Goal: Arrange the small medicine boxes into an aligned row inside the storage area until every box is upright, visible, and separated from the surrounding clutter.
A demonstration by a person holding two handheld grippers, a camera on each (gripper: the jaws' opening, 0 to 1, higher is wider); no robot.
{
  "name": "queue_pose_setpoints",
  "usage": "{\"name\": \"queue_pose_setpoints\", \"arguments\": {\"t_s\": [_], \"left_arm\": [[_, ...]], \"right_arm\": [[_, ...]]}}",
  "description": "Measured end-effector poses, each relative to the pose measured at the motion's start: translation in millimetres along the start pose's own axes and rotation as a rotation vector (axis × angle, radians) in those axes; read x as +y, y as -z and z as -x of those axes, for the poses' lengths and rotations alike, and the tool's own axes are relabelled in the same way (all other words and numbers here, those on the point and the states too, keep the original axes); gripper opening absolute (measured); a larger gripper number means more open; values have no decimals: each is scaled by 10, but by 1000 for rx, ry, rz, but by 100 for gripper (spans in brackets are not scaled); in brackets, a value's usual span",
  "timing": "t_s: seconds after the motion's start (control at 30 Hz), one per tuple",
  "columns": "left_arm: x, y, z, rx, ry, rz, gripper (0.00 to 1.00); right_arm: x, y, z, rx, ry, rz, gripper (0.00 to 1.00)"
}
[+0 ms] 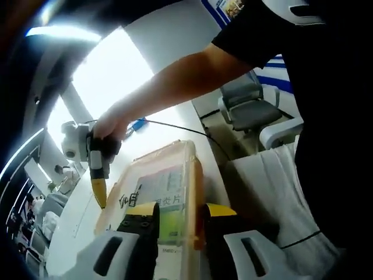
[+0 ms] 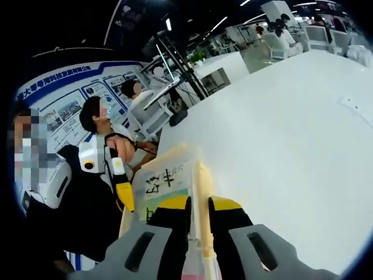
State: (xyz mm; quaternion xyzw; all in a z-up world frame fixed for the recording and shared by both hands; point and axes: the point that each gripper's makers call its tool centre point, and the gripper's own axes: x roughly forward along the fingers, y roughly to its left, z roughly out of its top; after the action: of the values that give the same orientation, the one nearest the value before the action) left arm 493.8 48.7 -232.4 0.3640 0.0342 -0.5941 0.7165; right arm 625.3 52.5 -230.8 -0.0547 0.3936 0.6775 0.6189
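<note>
A translucent storage box (image 1: pixel 175 157) is held up above the white table. A white and green medicine box (image 1: pixel 165 201) with printed characters lies inside it. My left gripper (image 1: pixel 180 217) is shut on the box's near wall, with that wall and the medicine box's end between its yellow-tipped jaws. In the left gripper view the right gripper (image 1: pixel 98 186), held in a hand, touches the box's far left edge. In the right gripper view my right gripper (image 2: pixel 200 211) is shut on the storage box (image 2: pixel 175 163) rim. The medicine box (image 2: pixel 166 184) shows through the wall, and the left gripper (image 2: pixel 123 188) is at the left edge.
The white table (image 2: pixel 291 134) spreads wide to the right under the box. A person's bare arm (image 1: pixel 186 76) and dark shirt cross the left gripper view. Office chairs (image 1: pixel 250 108) stand beyond the table, and seated people and a wall poster (image 2: pixel 70 105) are in the background.
</note>
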Motion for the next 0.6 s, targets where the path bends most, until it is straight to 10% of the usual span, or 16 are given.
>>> {"name": "queue_pose_setpoints", "arguments": {"t_s": [0.6], "left_arm": [[-38,-37,45,-17,18,-14,27]], "right_arm": [[-11,79,-120,348,-54,-51,27]]}}
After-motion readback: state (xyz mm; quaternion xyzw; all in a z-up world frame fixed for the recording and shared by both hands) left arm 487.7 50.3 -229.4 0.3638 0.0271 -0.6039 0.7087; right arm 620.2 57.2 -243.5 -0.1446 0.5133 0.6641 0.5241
